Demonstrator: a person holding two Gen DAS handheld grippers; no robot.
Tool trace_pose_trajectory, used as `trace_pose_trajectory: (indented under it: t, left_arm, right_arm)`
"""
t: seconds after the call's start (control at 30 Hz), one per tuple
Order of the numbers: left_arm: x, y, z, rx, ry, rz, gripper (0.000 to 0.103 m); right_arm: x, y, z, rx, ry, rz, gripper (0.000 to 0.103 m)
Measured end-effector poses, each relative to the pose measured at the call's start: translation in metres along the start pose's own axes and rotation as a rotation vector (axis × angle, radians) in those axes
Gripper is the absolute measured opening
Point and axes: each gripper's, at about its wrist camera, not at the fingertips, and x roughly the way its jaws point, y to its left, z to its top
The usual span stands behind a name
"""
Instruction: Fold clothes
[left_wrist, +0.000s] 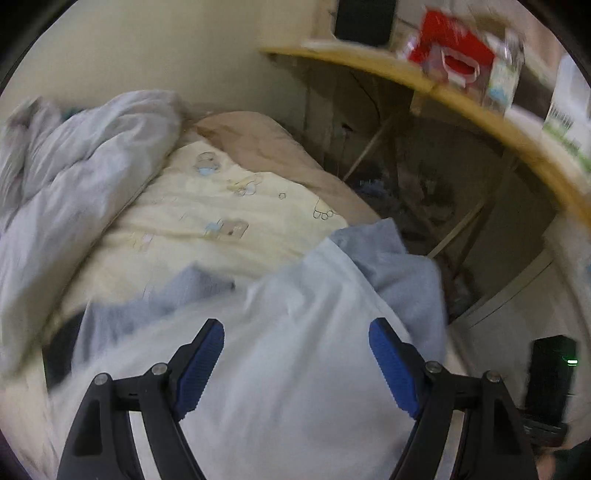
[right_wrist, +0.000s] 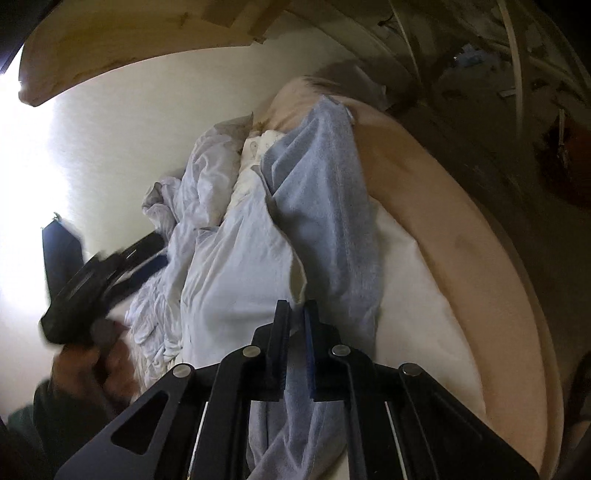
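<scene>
A pale blue garment (left_wrist: 295, 350) lies spread on the bed, its darker fleecy side (left_wrist: 402, 273) turned up at the right edge. My left gripper (left_wrist: 295, 332) is open and empty just above it, fingers wide apart. In the right wrist view my right gripper (right_wrist: 296, 310) is shut on the fleecy blue garment (right_wrist: 325, 206), which runs up and away from the jaws. A whiter layer of cloth (right_wrist: 236, 266) lies beside it. The left gripper (right_wrist: 122, 266) shows blurred at the left there, held by a hand.
The bed has a cream printed sheet (left_wrist: 207, 210) and a beige cover (left_wrist: 266, 144). A crumpled grey-white duvet (left_wrist: 74, 166) lies at the left. A wooden shelf (left_wrist: 461, 107) with a red bag (left_wrist: 450, 48) hangs at the right. A black device (left_wrist: 550, 369) stands at the lower right.
</scene>
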Motion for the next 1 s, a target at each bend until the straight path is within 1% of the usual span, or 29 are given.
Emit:
trace_pose_trajectory:
  t: [0.07,0.27,0.33,0.4,0.43,0.5,0.57,0.6,0.67,0.77,0.9,1.0]
  left_arm:
    - [0.02,-0.003,0.011,0.058,0.026,0.004,0.081]
    - [0.067,-0.009,0.033,0.157,0.068,-0.032,0.081]
    - [0.077,-0.012,0.039,0.161,0.073,-0.071,0.081]
    - [0.085,-0.018,0.042,0.175,0.06,-0.098,0.077]
    - [0.088,-0.022,0.044,0.186,0.052,-0.096,0.071]
    - [0.095,-0.027,0.046,0.193,0.046,-0.099,0.065]
    - [0.1,-0.029,0.047,0.174,0.055,-0.103,0.043]
    - [0.102,-0.03,0.048,0.166,0.06,-0.104,0.037]
    - [0.105,-0.029,0.048,0.139,0.069,-0.094,0.012]
    - [0.097,-0.026,0.049,0.099,0.054,-0.091,0.006]
    - [0.075,-0.022,0.052,0.066,0.05,-0.077,0.005]
    - [0.057,-0.019,0.054,0.041,0.054,-0.088,0.005]
  right_arm:
    - [0.001,0.0,0.0,0.0,0.006,0.001,0.007]
    - [0.006,-0.002,0.001,-0.013,0.03,-0.004,0.007]
    - [0.006,-0.002,0.0,-0.018,0.035,-0.009,0.007]
    - [0.007,-0.001,0.0,-0.031,0.039,-0.013,0.007]
    - [0.007,0.0,0.0,-0.036,0.041,-0.014,0.007]
    - [0.006,-0.001,-0.001,-0.039,0.041,-0.013,0.007]
    - [0.005,-0.001,-0.002,-0.045,0.038,-0.019,0.007]
    - [0.005,-0.001,-0.002,-0.048,0.037,-0.022,0.007]
    - [0.005,0.0,-0.003,-0.05,0.038,-0.027,0.007]
    - [0.005,0.001,-0.004,-0.063,0.038,-0.042,0.007]
    - [0.0,0.009,-0.004,-0.098,0.025,-0.055,0.006]
    - [-0.011,0.022,-0.005,-0.151,-0.005,-0.061,0.006]
